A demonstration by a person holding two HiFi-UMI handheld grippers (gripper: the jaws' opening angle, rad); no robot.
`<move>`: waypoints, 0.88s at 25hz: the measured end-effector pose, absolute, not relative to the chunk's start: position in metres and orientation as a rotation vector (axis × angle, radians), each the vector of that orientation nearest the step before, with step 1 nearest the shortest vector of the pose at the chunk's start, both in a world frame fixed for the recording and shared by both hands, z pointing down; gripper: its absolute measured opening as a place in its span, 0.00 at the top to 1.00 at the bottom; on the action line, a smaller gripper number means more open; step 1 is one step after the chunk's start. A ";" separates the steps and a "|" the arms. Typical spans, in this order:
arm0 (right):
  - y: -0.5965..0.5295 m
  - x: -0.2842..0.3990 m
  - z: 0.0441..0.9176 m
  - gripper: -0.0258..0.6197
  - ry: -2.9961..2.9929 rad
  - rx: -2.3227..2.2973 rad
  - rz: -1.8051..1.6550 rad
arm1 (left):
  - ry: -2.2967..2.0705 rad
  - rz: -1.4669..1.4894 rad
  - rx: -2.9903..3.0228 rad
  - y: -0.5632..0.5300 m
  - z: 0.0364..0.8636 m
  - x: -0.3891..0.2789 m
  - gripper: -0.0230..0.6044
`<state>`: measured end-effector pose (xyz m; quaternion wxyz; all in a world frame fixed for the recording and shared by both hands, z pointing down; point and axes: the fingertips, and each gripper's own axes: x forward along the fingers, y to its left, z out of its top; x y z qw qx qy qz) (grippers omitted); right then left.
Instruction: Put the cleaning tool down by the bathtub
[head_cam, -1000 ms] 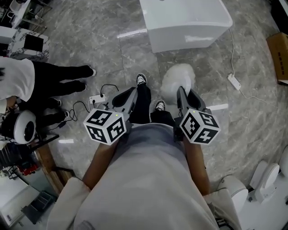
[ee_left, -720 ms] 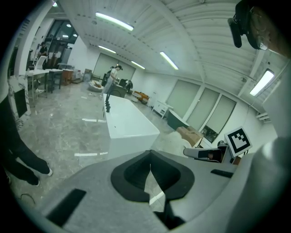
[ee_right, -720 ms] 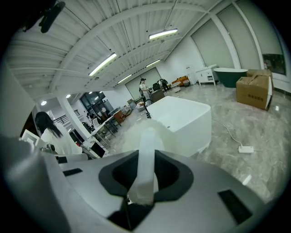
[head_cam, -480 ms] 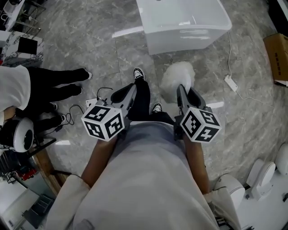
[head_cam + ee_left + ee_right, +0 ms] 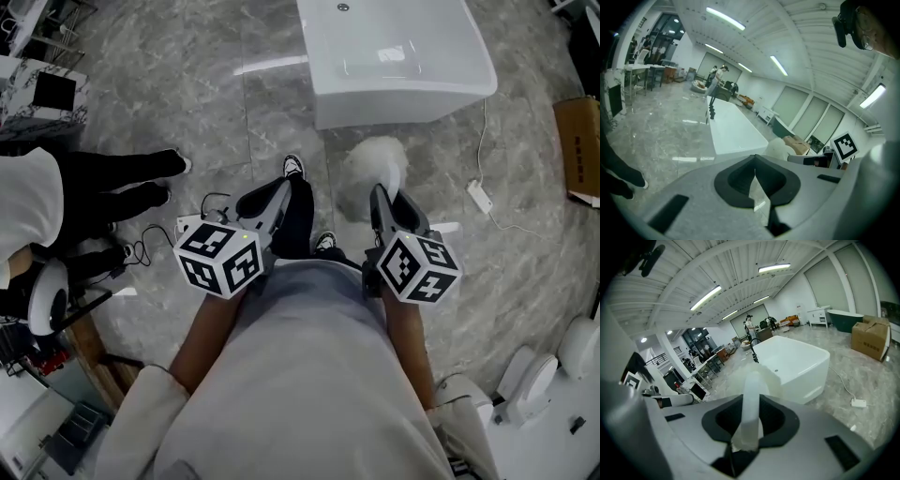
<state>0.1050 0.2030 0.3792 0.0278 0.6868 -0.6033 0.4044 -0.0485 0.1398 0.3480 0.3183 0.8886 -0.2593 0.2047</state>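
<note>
Duster (image 5: 375, 161) carried nearer bathtub (image 5: 412, 105), person (image 5: 309, 375) stepped forward

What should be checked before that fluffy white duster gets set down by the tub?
1. Cleaning tool gripped in right claw: ok.
2. Left claw shut, holding nothing: ok.
3. Cleaning tool close to bathtub: probably not ok, a strip of floor lies between them.
4. Landing spot in front of the bathtub bare: ok.
5. Power strip out of the path: ok, it lies off to the right.
</note>
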 end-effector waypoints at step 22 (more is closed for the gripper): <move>0.031 0.104 0.371 0.83 -1.848 2.043 1.271 | -0.655 0.485 2.319 -0.046 0.340 -0.040 0.96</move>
